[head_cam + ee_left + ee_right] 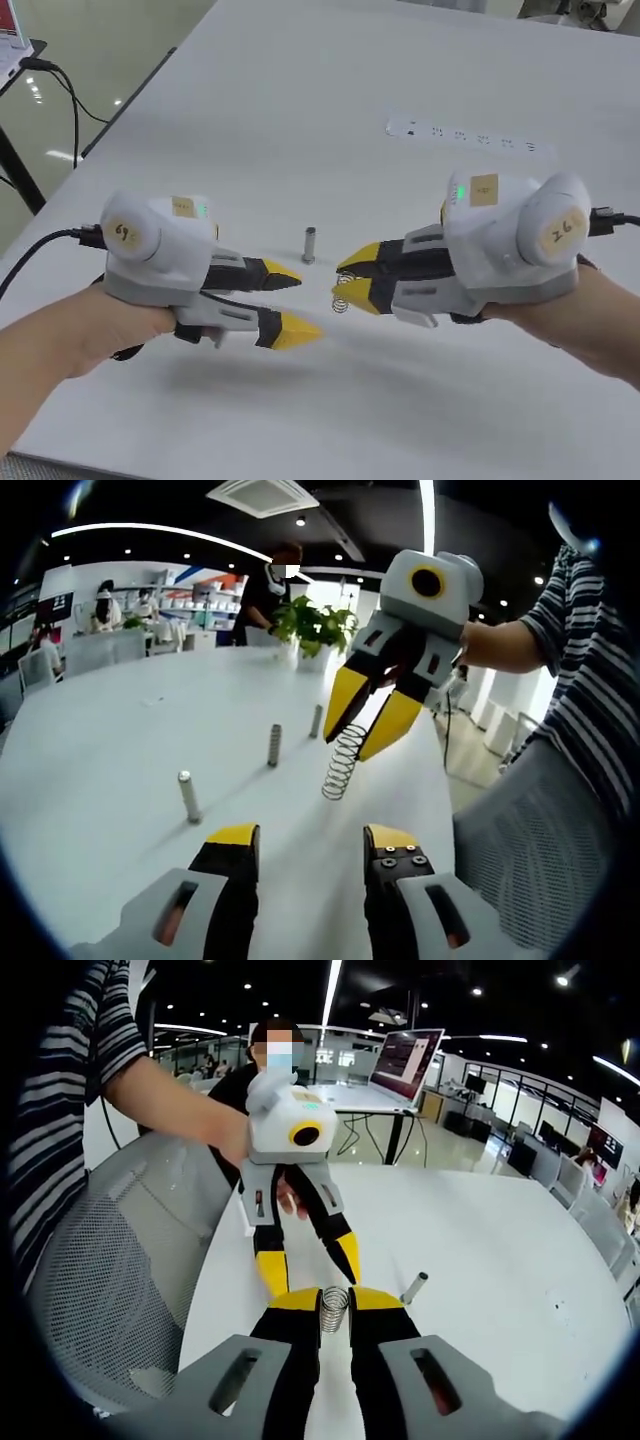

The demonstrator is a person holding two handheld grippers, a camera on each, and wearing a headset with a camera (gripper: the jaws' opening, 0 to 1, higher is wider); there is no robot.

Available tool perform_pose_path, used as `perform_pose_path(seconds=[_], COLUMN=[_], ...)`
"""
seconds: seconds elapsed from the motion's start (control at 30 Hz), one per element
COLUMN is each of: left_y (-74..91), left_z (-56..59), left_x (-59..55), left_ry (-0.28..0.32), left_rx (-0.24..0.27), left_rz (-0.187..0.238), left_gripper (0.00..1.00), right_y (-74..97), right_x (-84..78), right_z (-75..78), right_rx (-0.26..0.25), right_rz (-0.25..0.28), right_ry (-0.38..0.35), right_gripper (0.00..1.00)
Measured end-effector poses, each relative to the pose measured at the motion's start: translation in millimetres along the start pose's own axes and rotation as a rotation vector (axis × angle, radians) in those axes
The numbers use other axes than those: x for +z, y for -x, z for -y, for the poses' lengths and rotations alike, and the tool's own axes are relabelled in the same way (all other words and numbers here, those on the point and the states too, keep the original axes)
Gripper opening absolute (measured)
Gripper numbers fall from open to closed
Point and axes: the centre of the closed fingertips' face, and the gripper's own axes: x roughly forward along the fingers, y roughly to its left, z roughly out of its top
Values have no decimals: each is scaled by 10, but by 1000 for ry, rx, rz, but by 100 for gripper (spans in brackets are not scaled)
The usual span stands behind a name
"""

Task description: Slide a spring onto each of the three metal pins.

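Observation:
My right gripper (343, 281) is shut on a small metal spring (342, 301), which hangs slanting from its yellow fingertips (345, 702) above the white table (300, 120). The spring (334, 1308) sits pinched between my right jaws. Facing it, my left gripper (295, 305) stands open and holds nothing; its own jaws (310, 836) are well apart. One upright metal pin (309, 245) stands just behind the two gripper tips. In the left gripper view there are three pins: a bare one (188, 795), a ribbed-looking one (273, 745) and a farther one (316, 721).
A white power strip (460, 135) lies at the far right of the table. A black cable (70, 100) hangs off the left edge. A potted plant (315, 630) stands at the table's far end, a laptop (405, 1060) on another desk.

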Motion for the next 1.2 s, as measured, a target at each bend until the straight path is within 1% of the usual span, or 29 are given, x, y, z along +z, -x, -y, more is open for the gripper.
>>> perform_pose_path(seconds=[0.2, 0.4, 0.47, 0.53, 0.63, 0.67, 0.73, 0.8, 0.93, 1.07, 1.17, 1.2], left_y=[86, 163, 188, 213, 258, 261, 272, 280, 292, 306, 329, 347], left_z=[-45, -93, -84, -94, -113, -114, -114, -104, -85, -90, -94, -106], left_x=[-48, -73, -92, -103, -115, -116, -136, -149, -168, -189, -212, -217], left_ry=[10, 25, 28, 25, 37, 37, 55, 53, 67, 85, 99, 97], left_rx=[27, 53, 49, 54, 62, 63, 62, 62, 59, 62, 61, 69], left_rz=[-7, -3, -6, -7, -3, -2, -6, -7, -5, -5, -14, -13], left_gripper=[39, 44, 45, 45, 47, 49, 50, 53, 58, 65, 69, 70], right_y=[-7, -22, -24, -25, -31, -32, -33, -32, -34, -50, -70, -77], right_x=[-4, -5, -5, -5, -15, -17, -14, -6, 15, 13, 0, -2], right_z=[24, 86, 102, 120, 171, 189, 233, 255, 286, 316, 329, 334], right_rx=[-6, -21, -25, -30, -41, -46, -57, -60, -66, -68, -64, -63], right_rz=[-2, -4, -5, -6, -11, -12, -12, -11, -8, -11, -18, -20], right_ry=[-2, -3, -4, 0, -1, -3, -6, -10, -7, -6, -5, -4], right_gripper=[7, 7, 7, 7, 7, 7, 7, 7, 7, 7, 7, 7])
